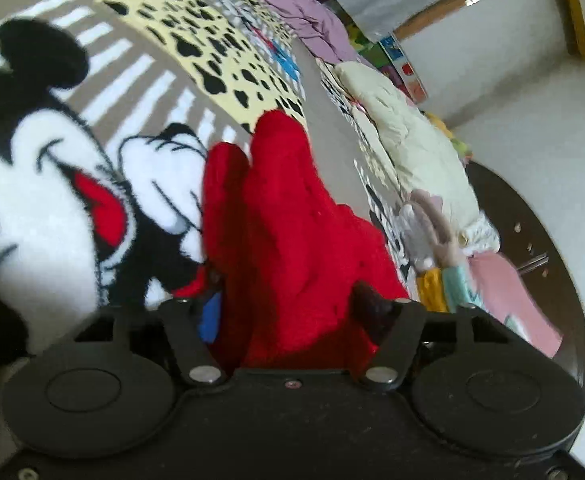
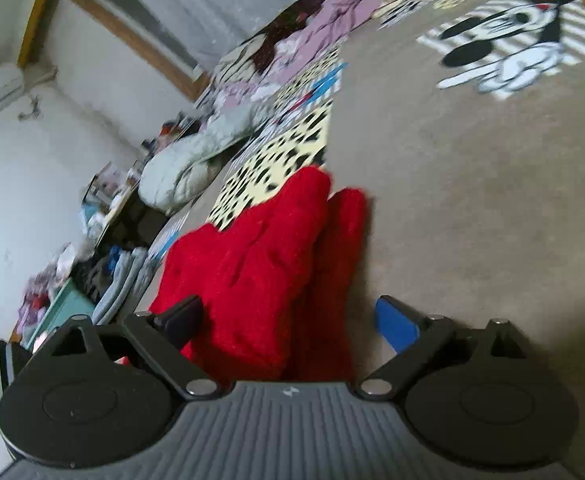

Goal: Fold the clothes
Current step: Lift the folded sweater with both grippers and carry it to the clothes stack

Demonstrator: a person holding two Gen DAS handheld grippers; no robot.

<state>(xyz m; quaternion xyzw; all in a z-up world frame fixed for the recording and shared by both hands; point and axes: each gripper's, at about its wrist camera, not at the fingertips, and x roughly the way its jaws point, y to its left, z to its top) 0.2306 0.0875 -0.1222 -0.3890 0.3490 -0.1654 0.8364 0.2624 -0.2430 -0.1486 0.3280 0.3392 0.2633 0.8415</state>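
Both wrist views close, sharing red garment (image 1: 288, 216)

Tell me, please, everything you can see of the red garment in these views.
The red garment is bright, fuzzy, fleece-like cloth, bunched in thick folds with two rounded lobes pointing away. It lies on the beige Mickey-print blanket, its far end over a yellow black-spotted patch. It fills the gap between both grippers' spread fingers: left gripper, right gripper.

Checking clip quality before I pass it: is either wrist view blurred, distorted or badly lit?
Left wrist: soft motion blur on the red garment and cartoon-mouse blanket, strong fisheye bending at the edges, even daylight. Right wrist: blurrier, background clutter smeared, the red garment soft, wall at left washed out, dark vignette corners.
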